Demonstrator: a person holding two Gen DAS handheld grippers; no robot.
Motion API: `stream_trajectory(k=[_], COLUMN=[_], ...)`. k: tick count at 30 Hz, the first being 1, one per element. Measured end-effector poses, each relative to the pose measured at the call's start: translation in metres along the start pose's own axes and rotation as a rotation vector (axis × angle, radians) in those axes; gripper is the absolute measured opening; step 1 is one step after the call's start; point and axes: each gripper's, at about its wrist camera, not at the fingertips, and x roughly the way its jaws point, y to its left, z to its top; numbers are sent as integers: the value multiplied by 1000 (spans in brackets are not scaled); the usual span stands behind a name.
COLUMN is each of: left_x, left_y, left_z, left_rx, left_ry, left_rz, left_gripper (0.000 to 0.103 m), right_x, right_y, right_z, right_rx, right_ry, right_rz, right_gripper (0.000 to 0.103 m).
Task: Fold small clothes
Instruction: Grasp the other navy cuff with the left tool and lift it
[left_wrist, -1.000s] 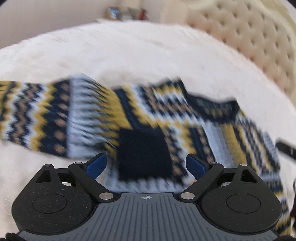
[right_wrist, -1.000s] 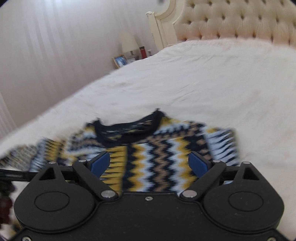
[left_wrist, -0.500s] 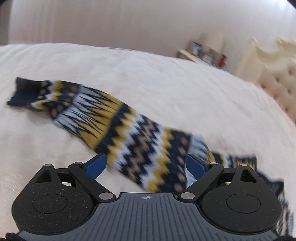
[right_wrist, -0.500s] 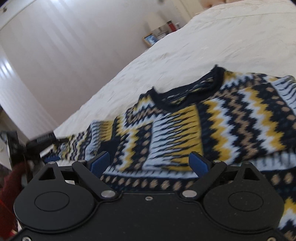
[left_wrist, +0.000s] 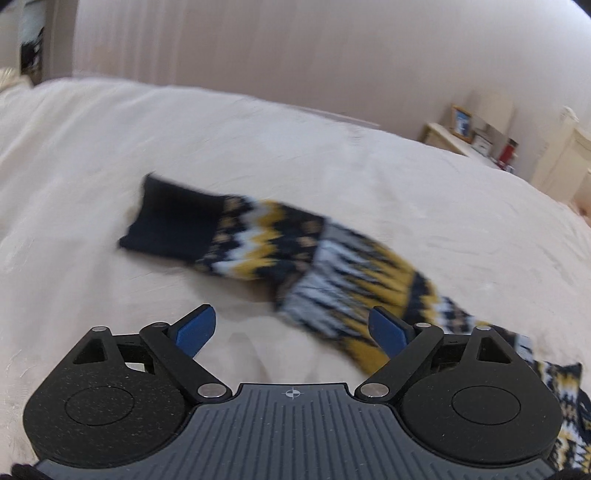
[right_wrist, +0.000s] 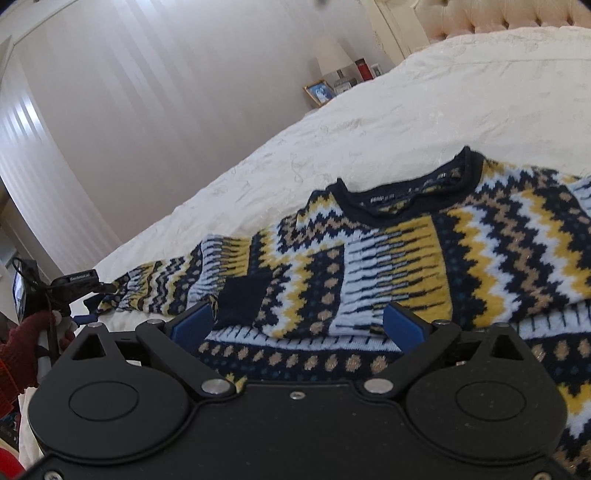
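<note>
Both grippers hover open over a patterned sweater spread on a bed.

Since a second ago the left gripper (left_wrist: 291, 328) has swung from the sweater's body out along its sleeve: the dark navy cuff (left_wrist: 173, 225) now lies ahead of it. Its jaws have just been closing a little yet stand wide, only bedcover between them, the sleeve by the right finger. The right gripper (right_wrist: 297, 325) has drawn nearer the navy, yellow and white zigzag-knit sweater (right_wrist: 424, 266); its jaws have just been opening and gape wide, holding nothing. The sweater lies flat on the cream quilted bedcover (right_wrist: 369, 129), neckline on the far side. At the far bedside stand a framed photo (right_wrist: 319, 92) and a lamp (right_wrist: 332, 55).
</note>
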Motion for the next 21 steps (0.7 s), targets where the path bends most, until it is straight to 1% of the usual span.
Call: stream_trajectory(k=[1, 4, 9, 11, 12, 13, 14, 15, 16, 18, 21], left_x=[4, 9, 22, 28, 31, 33, 35, 36, 37, 31, 15], left_y=[6, 19, 31, 34, 35, 37, 37, 38, 39, 34, 20], left_z=[1, 6, 17, 21, 23, 24, 25, 27, 29, 31, 36], left_rx=[-12, -30, -66, -85, -97, -108, -123, -138, -151, -166, -134], left_ry=[1, -11, -29, -33, -32, -34, -39, -45, -48, -74, -107], left_rz=[2, 2, -19, -24, -26, -25, -29, -40, -43, -32, -38], left_gripper=[85, 84, 84, 80, 70, 55, 47, 29, 14, 14, 14], right_x=[2, 5, 10, 12, 13, 14, 15, 15, 15, 16, 14], right_y=[0, 3, 7, 7, 7, 6, 6, 5, 4, 1, -4], right_z=[-1, -5, -10, -12, -12, -13, -13, -13, -13, -11, -7], right_rx=[-1, -12, -32, -37, -36, -34, -32, -28, -23, -12, 11], right_ry=[5, 15, 28, 37, 39, 44, 48, 49, 50, 51, 44], right_rz=[0, 0, 1, -3, -4, -6, -10, -12, -13, -18, -28], right_gripper=[100, 99, 100, 100, 99, 100, 100, 99, 100, 99, 99])
